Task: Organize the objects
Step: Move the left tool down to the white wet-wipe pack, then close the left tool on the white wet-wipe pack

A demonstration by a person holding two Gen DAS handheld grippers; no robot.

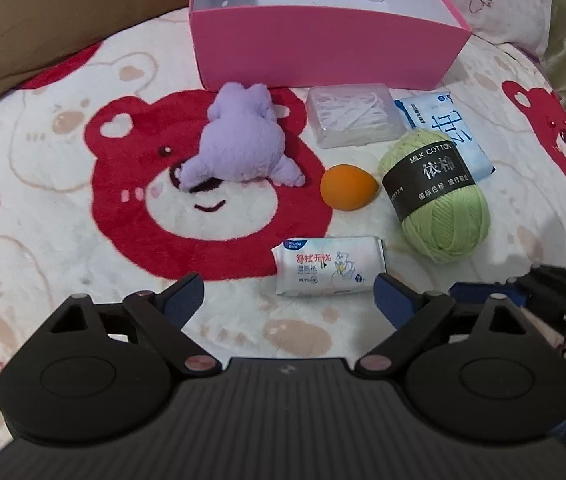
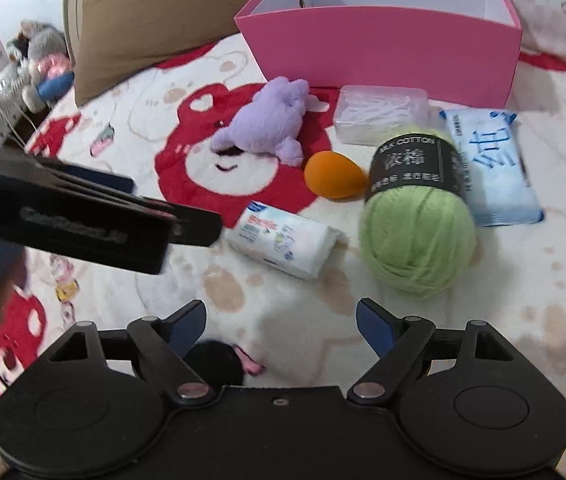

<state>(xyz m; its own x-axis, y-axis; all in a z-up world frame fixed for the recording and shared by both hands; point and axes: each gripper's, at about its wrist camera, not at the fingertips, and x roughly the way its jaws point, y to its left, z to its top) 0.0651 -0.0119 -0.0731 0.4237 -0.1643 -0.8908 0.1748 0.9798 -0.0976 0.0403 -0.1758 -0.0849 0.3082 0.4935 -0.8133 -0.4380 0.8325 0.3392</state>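
An open pink box [image 1: 315, 48] [image 2: 387, 52] stands at the back of the bed. In front of it lie a purple plush toy [image 1: 239, 136] [image 2: 267, 120], a clear case of cotton swabs [image 1: 353, 114] [image 2: 381, 114], a blue tissue pack [image 1: 463, 132] [image 2: 491, 168], an orange sponge egg [image 1: 348, 187] [image 2: 333, 175], a green yarn ball [image 1: 437, 196] [image 2: 417, 220] and a small white wipes pack [image 1: 329, 266] [image 2: 283, 242]. My left gripper [image 1: 289, 300] is open and empty, just short of the wipes pack. My right gripper [image 2: 281, 326] is open and empty, short of the yarn.
The objects lie on a white fleece blanket with red bears [image 1: 211, 216]. A brown pillow [image 2: 155, 4] lies at the back left. The left gripper's body [image 2: 83, 212] crosses the left of the right wrist view. Clutter [image 2: 23, 72] sits off the bed at far left.
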